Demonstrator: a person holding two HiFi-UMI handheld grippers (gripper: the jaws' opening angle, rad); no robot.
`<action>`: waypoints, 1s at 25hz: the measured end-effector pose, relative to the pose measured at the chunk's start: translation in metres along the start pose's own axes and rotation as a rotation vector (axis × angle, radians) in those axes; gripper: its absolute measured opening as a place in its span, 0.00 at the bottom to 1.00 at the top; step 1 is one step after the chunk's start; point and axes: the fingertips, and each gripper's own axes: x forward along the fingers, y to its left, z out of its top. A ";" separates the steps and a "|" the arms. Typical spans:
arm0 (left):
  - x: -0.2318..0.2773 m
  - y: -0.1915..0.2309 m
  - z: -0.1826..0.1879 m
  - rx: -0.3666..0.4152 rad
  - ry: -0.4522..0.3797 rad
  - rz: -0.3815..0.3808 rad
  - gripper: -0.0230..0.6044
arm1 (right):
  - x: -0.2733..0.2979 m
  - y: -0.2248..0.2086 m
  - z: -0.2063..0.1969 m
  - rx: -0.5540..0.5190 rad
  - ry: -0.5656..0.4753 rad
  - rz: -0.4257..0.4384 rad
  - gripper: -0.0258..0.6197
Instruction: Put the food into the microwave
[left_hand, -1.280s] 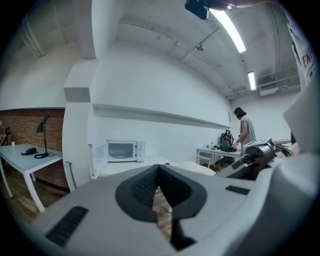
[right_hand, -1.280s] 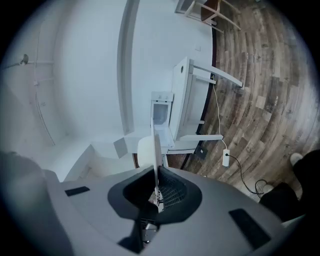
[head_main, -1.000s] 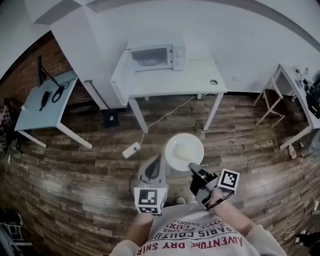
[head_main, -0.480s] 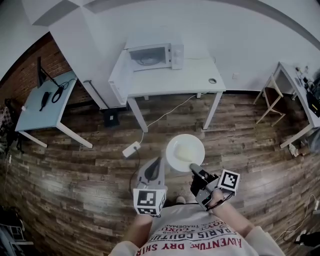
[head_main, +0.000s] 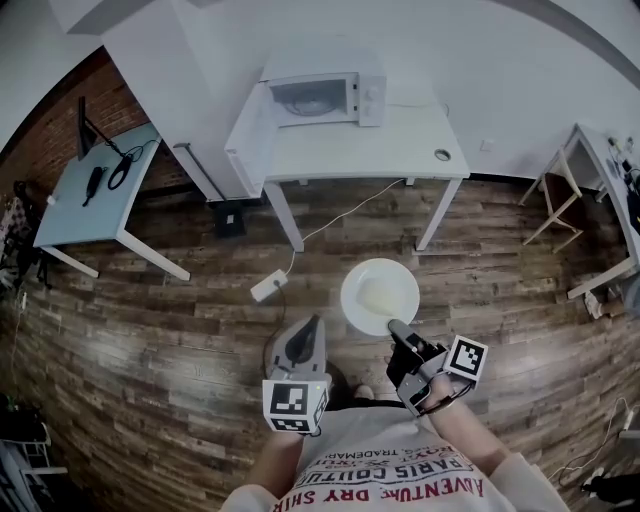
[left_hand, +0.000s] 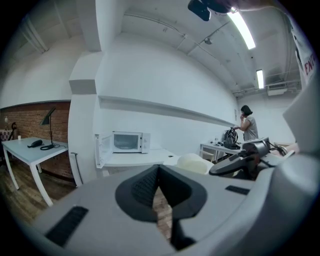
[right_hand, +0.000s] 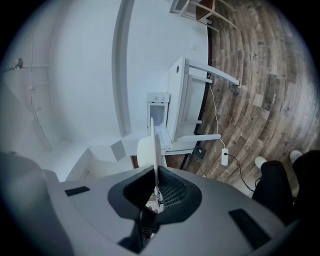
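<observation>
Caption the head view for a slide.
Right gripper holds a plate of food by its rim, facing the open microwave on a table.

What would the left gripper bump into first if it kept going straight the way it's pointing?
Probably nothing nearby: ahead of the left gripper the way looks free over brown plank floor, then comes the white table carrying the white microwave. Depth is hard to judge.

I see a white plate (head_main: 352, 300) holding pale cream food (head_main: 380, 297), a white microwave (head_main: 325, 97), a white table (head_main: 350, 155), a pale blue desk (head_main: 85, 205), a brown wood-plank floor (head_main: 150, 330), a red brick wall (head_main: 40, 140), and black-and-white square markers on the cube (head_main: 296, 405) of the grey left gripper (head_main: 314, 322).
</observation>
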 end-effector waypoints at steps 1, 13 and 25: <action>0.003 0.006 -0.001 -0.005 0.006 0.005 0.04 | 0.006 -0.001 0.002 0.002 0.001 -0.006 0.08; 0.113 0.098 0.028 -0.034 -0.015 -0.072 0.04 | 0.120 0.011 0.048 -0.012 -0.022 -0.074 0.08; 0.225 0.202 0.083 0.019 -0.065 -0.190 0.04 | 0.262 0.063 0.096 -0.020 -0.104 -0.002 0.08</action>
